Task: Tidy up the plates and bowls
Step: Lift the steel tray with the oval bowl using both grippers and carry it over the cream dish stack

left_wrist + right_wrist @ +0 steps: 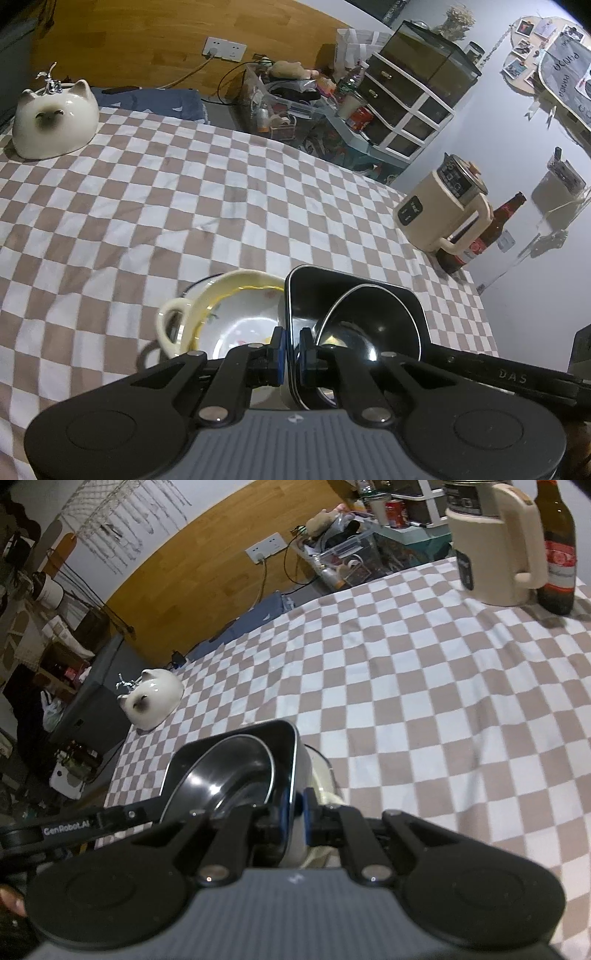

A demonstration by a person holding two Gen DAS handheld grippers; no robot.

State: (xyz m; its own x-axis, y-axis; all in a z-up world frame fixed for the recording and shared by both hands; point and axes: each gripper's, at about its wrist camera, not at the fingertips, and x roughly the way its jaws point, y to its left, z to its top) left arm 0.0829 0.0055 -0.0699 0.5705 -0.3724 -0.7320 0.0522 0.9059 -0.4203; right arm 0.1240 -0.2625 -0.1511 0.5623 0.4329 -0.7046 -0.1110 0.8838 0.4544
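A black square plate (354,295) carries a black round bowl (354,325). My left gripper (291,347) is shut on the plate's left rim. My right gripper (297,812) is shut on the same plate's (236,746) right rim, with the bowl (229,775) in it. The plate is tilted and held above a cream bowl with a handle and yellow rim (229,310), which stands on the checkered tablecloth (184,203). In the right wrist view the cream bowl (321,775) shows only as a sliver under the plate.
A white cat-shaped ceramic dish (55,118) stands at the far left corner of the table. A cream electric kettle (439,210) and a brown beer bottle (491,229) stand at the right edge. Cluttered boxes and drawers (399,110) lie beyond the table.
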